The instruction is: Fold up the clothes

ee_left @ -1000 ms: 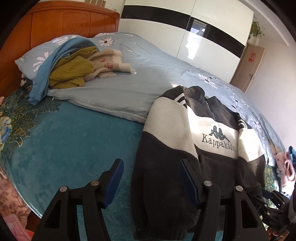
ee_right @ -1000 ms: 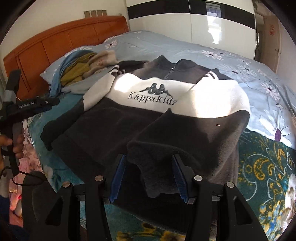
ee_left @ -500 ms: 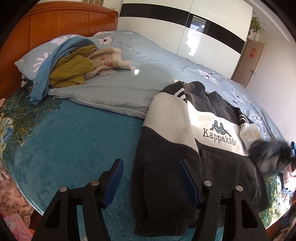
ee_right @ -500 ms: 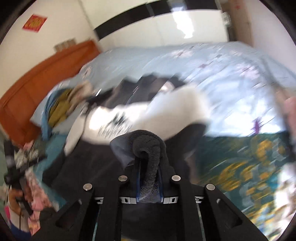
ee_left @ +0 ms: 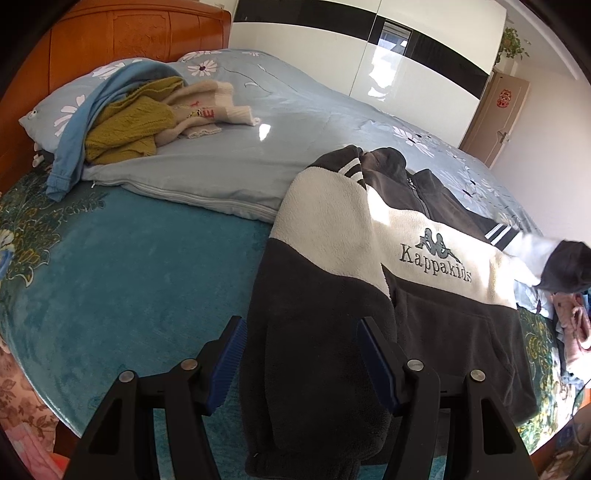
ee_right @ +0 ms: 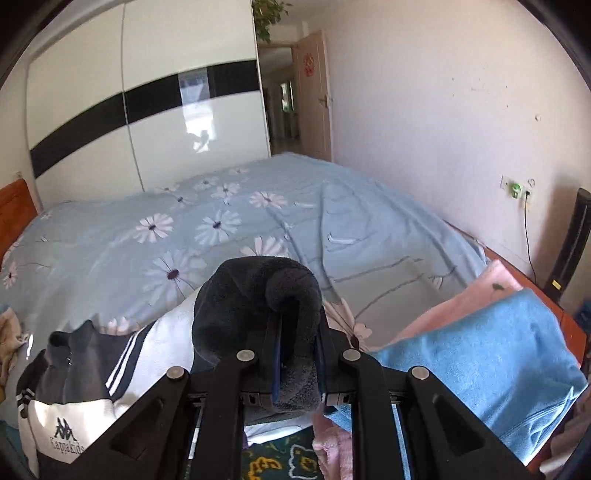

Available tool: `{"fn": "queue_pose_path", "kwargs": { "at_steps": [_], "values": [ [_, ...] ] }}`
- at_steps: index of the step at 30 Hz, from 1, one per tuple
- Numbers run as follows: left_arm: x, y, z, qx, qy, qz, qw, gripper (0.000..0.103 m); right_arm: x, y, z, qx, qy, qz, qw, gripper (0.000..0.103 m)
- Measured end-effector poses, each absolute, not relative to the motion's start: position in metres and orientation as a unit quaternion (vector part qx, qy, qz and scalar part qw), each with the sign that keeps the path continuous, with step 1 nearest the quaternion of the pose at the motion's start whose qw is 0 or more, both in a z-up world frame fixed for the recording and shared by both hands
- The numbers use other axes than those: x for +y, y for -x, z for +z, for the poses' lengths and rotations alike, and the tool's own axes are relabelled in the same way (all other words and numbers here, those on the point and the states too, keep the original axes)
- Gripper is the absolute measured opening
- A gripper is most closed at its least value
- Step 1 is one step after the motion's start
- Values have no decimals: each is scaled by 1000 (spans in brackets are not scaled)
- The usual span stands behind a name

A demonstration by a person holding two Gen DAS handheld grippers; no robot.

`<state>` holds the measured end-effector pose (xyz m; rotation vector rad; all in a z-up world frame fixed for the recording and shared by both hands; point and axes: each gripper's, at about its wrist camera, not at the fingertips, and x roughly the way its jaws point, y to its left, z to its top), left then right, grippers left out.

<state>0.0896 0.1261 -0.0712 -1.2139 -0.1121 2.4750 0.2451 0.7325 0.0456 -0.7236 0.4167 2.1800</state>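
Left tongs (ee_left: 298, 360) stand wide, nothing btw the pads. The fleece (ee_left: 369, 288), black & white w/ "Kappakids" on the chest, lies flat on the bed (ee_left: 129, 258) just in front of them; its near sleeve, folded along the body, runs down btw the two fingers but the blue pads (ee_left: 231, 360) are apart from it on each side. Far left of these tongs is a pile of clothes (ee_left: 136, 118) on a pillow, by the wood headboard (ee_left: 122, 33).

Right tongs (ee_right: 297, 363) are narrow, clamped on the dark cuff (ee_right: 258, 302) of the other sleeve. The cuff sticks up above the fingertips and bulges to the left. From there the white sleeve w/ stripes goes down-left to the fleece body (ee_right: 62, 413), which lies low-left of these tongs. Right of them, close, a blue towel (ee_right: 480, 354) on smth pink. Beyond them, the flowered duvet (ee_right: 221, 221) and a wardrobe (ee_right: 147, 110).
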Motion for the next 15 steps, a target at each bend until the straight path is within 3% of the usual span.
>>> {"fn": "queue_pose_path", "kwargs": {
  "at_steps": [5, 8, 9, 10, 12, 15],
  "values": [
    [135, -93, -72, -24, 436, 877, 203, 66, 721, -228, 24, 137, 311, 857, 387, 16],
    [141, -97, -75, -13, 439, 873, 212, 66, 711, -227, 32, 111, 303, 859, 396, 25],
    [144, -98, -77, -9, 441, 872, 215, 66, 708, -225, 35, 100, 301, 859, 402, 37],
    [145, -100, -78, -6, 442, 870, 217, 66, 705, -224, 39, 89, 299, 858, 408, 57],
    [148, -103, -80, -4, 444, 868, 224, 66, 694, -225, 47, 57, 283, 860, 421, 74],
    [152, -107, -81, 4, 444, 864, 236, 66, 674, -231, 58, 27, 260, 857, 444, 74]
  ]
}}
